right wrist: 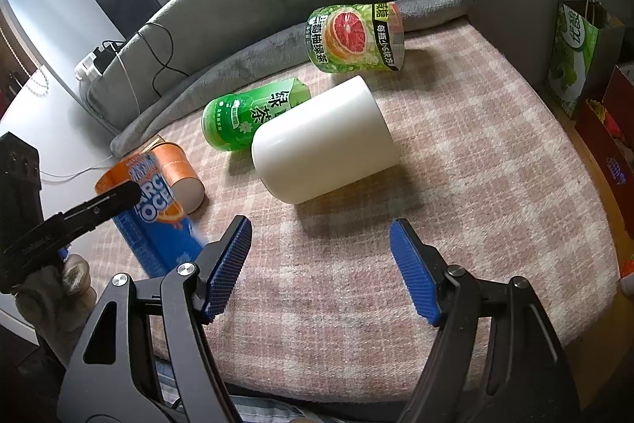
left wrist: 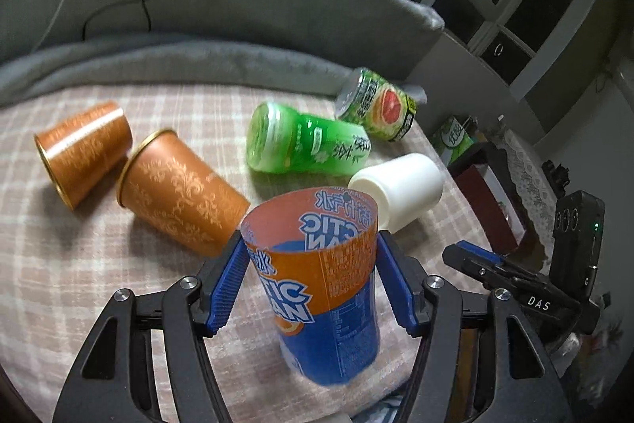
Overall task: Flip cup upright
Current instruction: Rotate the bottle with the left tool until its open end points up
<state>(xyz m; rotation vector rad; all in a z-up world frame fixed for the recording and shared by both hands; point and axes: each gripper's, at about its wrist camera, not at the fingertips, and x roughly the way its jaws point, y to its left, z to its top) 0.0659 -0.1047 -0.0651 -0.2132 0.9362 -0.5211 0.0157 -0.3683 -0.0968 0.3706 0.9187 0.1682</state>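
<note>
A checked blanket (right wrist: 455, 153) covers the bed. On it the white cup (right wrist: 323, 141) lies on its side mid-bed, two green bottles behind it. Near the front edge the left gripper (left wrist: 311, 280) clamps the orange-and-blue cup (left wrist: 323, 288), mouth up. The right gripper (right wrist: 321, 268) hovers with fingers apart.

A grey blanket (right wrist: 222, 74) lies rolled behind the checked cover (right wrist: 475, 153).

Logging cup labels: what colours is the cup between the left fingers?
Orange over blue cup, clearest in left wrist view.
</note>
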